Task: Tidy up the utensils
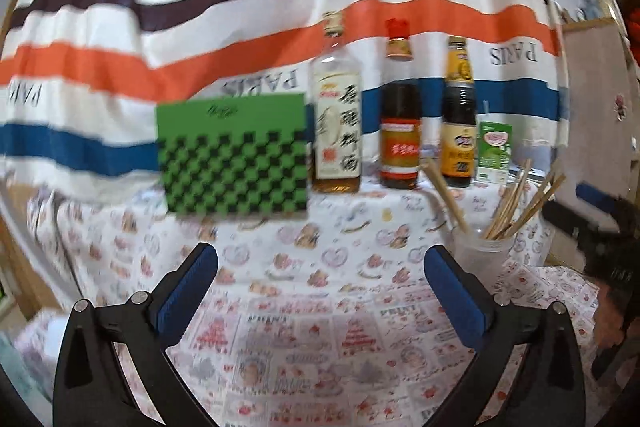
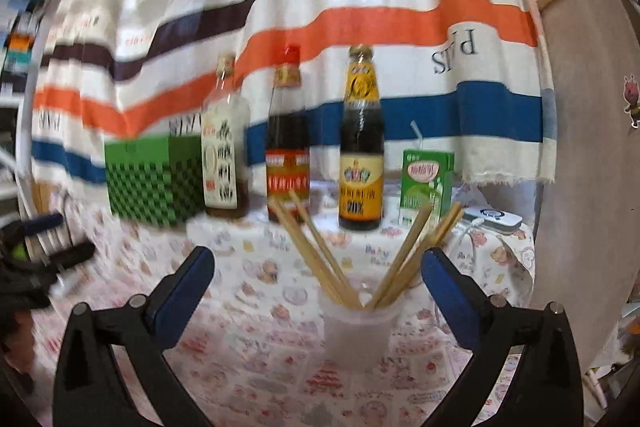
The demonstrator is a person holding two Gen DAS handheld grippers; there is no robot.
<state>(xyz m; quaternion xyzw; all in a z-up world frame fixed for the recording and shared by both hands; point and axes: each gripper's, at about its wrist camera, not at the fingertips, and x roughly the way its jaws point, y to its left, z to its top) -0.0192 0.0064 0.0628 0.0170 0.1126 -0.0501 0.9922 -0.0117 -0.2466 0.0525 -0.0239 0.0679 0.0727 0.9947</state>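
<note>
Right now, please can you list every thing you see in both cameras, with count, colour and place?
chopsticks: several, light wood, standing in the cup and fanning out
cup: one, clear plastic, on the tablecloth in front of the bottles
bottles: three, one pale and two dark, in a row at the back
drink carton: one, green, with a straw, right of the bottles
checkered box: one, green and black, left of the bottles
white device: one, far right at the back, a cord attached
tablecloth: one, white with red print, over the table
striped curtain: one, behind everything
left tongs: blue pads, open, empty
right tongs: blue pads, open, nothing gripped
</note>
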